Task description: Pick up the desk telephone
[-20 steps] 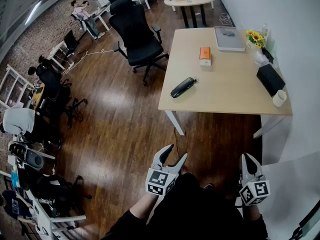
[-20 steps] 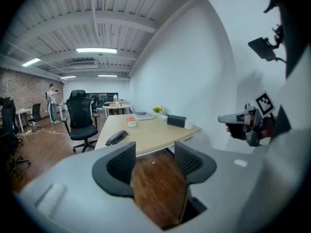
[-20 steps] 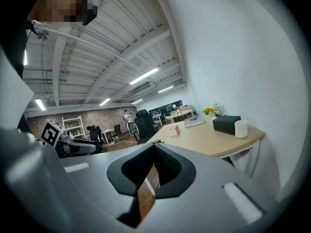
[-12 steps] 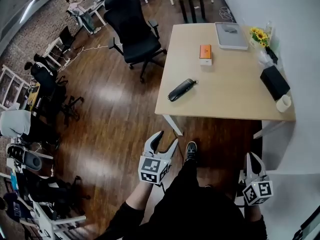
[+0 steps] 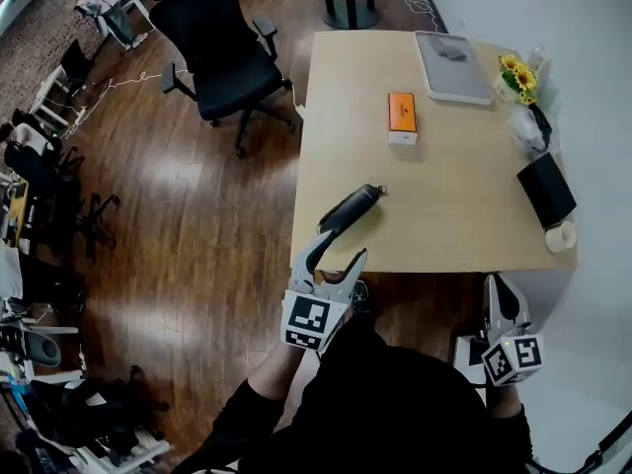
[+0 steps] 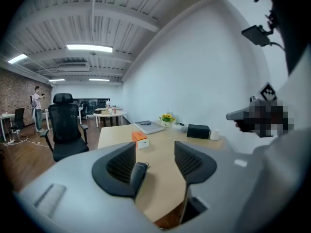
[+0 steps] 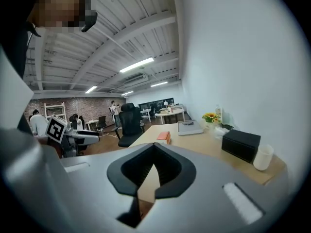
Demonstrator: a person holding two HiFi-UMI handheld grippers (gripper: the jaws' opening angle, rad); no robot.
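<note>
The desk telephone's black handset [image 5: 351, 207] lies slanted near the front left corner of the light wood table [image 5: 464, 176]. My left gripper [image 5: 339, 249] is open at the table's front edge, just short of the handset, touching nothing. In the left gripper view the handset [image 6: 137, 174] shows between the spread jaws, close to the left one, with the left gripper [image 6: 154, 161] holding nothing. My right gripper [image 5: 497, 286] hangs low off the table's front right, shut and empty. In the right gripper view the right gripper [image 7: 154, 145] has its tips touching.
On the table stand an orange box [image 5: 401, 117], a grey laptop [image 5: 452, 65], yellow flowers [image 5: 517, 72], a black box [image 5: 545, 188] and a white cup [image 5: 561, 236]. A black office chair [image 5: 212, 52] is left of the table. A white wall runs along the right.
The table has come much closer as I walked up to it. My left gripper has risen and gone forward to the table's front edge by the handset. The right gripper stays low and shut.
</note>
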